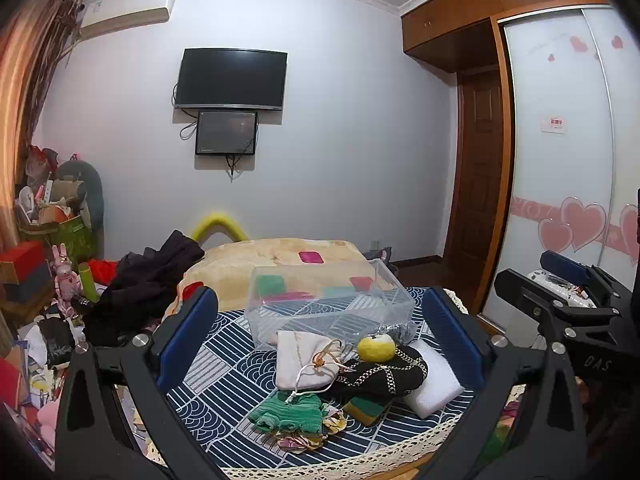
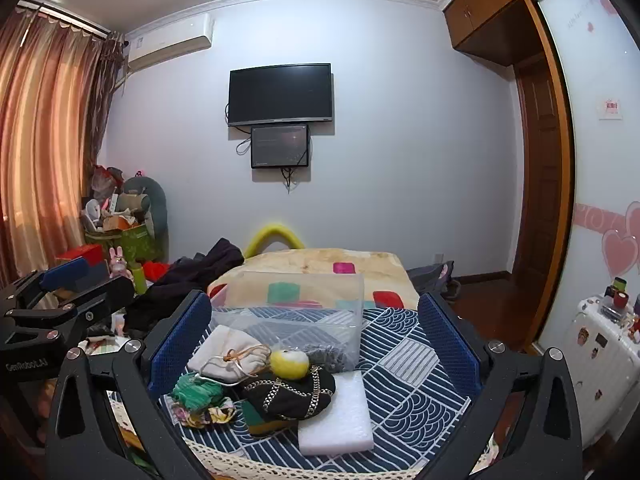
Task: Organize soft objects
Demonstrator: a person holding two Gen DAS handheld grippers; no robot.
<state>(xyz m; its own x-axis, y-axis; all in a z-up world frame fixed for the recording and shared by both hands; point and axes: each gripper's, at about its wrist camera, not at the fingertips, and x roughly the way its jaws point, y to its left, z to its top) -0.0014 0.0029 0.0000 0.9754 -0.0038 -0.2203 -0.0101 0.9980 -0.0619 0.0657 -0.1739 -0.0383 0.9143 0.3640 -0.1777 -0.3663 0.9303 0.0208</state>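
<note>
A: Step? Pile of soft stuff sits loose on the counter [image 1: 224, 364]: pouch [image 1: 304, 360], yellow ball [image 1: 376, 348], black bag [image 1: 384, 372], green knit [image 1: 288, 412], foam [image 1: 436, 380], sponge [image 1: 366, 408]. Clear box [image 1: 332, 304] at 12 o'clock of the pile, looks empty.
B: So nothing sorted yet, I'd say. Tongs?
A: Left tongs [image 1: 320, 344] spread wide, nothing held. Right tongs [image 2: 316, 344] likewise. Pile lies between and below the blades, untouched.
B: Next: probably drop onto one item, ball's topmost, then carry it to the box.
</note>
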